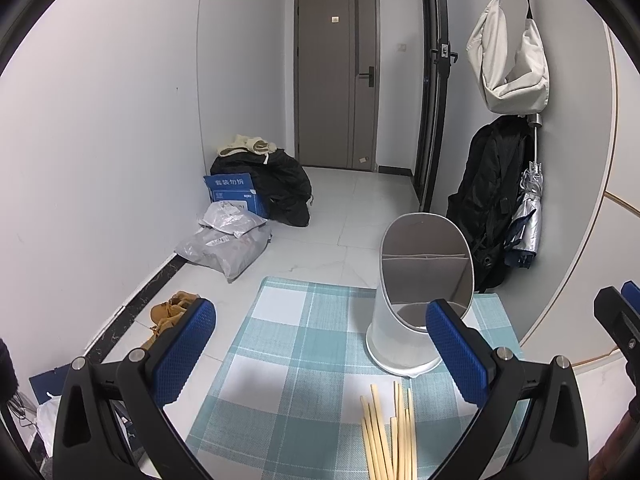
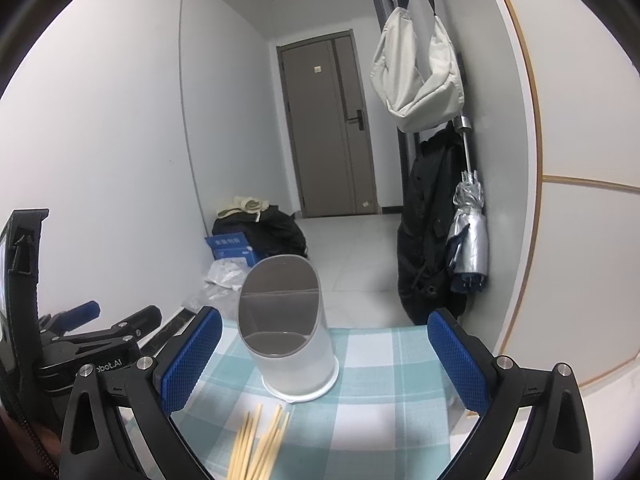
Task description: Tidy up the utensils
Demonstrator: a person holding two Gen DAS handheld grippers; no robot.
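Note:
Several pale wooden chopsticks (image 1: 387, 436) lie in a loose bundle on the teal checked cloth (image 1: 288, 380), near its front edge; they also show in the right wrist view (image 2: 260, 446). A white utensil holder (image 1: 420, 292) with a slanted grey opening and an inner divider stands upright on the cloth behind them, also in the right wrist view (image 2: 286, 324). My left gripper (image 1: 320, 344) is open and empty above the cloth, left of the holder. My right gripper (image 2: 324, 354) is open and empty, with the holder between its fingers' line of sight.
The left gripper (image 2: 96, 336) shows at the left of the right wrist view. A black backpack (image 1: 488, 200), a silver umbrella (image 1: 528, 216) and a beige bag (image 1: 508, 60) hang on the right wall. Parcels (image 1: 228, 240), bags and brown shoes (image 1: 172, 312) lie on the floor at left.

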